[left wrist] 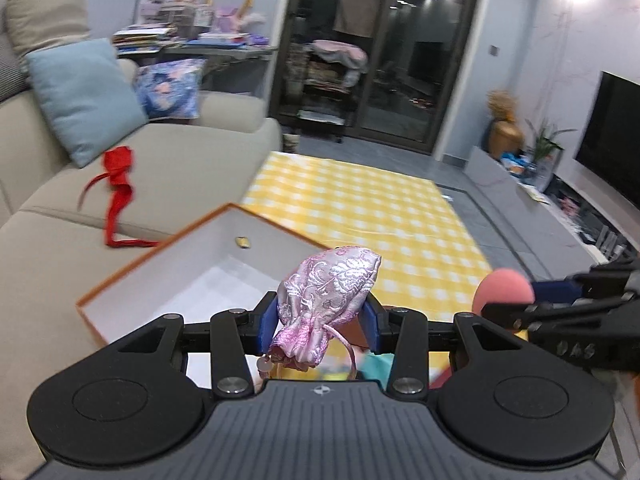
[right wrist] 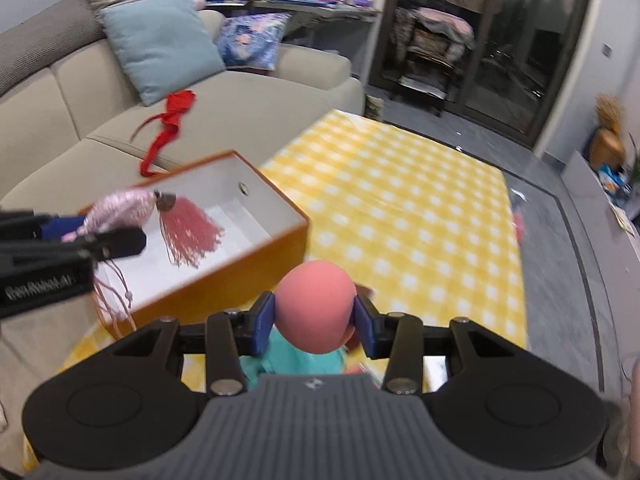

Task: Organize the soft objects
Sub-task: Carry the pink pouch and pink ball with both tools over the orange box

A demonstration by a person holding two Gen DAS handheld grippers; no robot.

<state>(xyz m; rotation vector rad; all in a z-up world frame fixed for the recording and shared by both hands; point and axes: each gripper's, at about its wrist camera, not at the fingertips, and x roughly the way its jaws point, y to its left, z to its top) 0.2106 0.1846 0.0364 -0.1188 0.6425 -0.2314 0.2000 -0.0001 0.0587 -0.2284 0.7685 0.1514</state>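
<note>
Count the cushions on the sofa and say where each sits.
4: a beige cushion on the backrest top, a light blue cushion leaning below it, a floral cushion by the far armrest, a striped one at the left edge. Others may be hidden.

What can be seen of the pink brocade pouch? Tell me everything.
The pink brocade pouch is small, of shiny woven fabric with a silvery floral pattern, its neck gathered by a drawstring cord. A pink tassel hangs from its bottom end. The left tongs clamp it on both sides, holding it in the air above the open orange box.
</note>
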